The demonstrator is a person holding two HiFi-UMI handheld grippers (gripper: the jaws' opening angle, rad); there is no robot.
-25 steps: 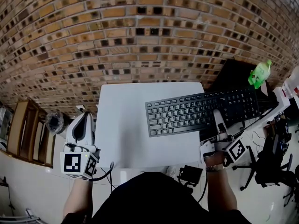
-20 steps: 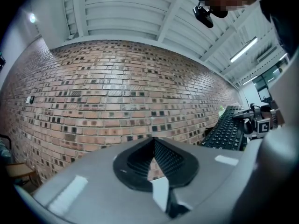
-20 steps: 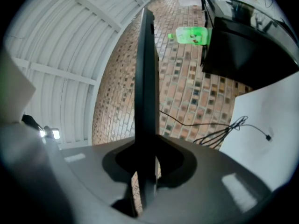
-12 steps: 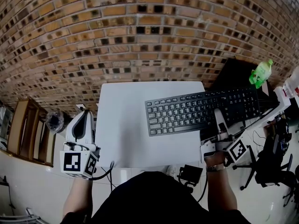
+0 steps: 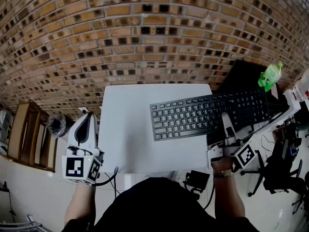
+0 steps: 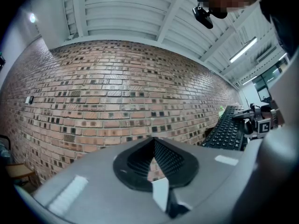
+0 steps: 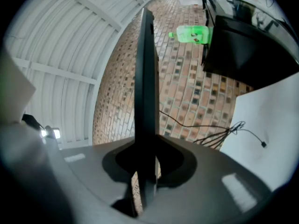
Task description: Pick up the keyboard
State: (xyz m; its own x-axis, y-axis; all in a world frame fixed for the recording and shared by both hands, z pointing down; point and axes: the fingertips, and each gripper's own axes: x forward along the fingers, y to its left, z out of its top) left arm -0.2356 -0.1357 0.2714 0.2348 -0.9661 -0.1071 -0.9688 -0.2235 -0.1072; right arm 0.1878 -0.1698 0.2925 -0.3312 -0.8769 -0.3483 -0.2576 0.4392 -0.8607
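1. Black plastic keyboard [image 5: 193, 117] is seen over the right part of the white table [image 5: 125, 134], with its right end overhanging the edge. Whether it is clear of the top cannot be told.
2. Right gripper [image 5: 225, 121] is clamped on the near long edge, right of centre. The board is seen edge-on between its jaws.
3. Left gripper [image 5: 89, 122] is closed on nothing and held off the table's left side.
4. Judged light, stiff and smooth. An off-centre pinch may let the long end droop, so a mid-edge hold is preferred.
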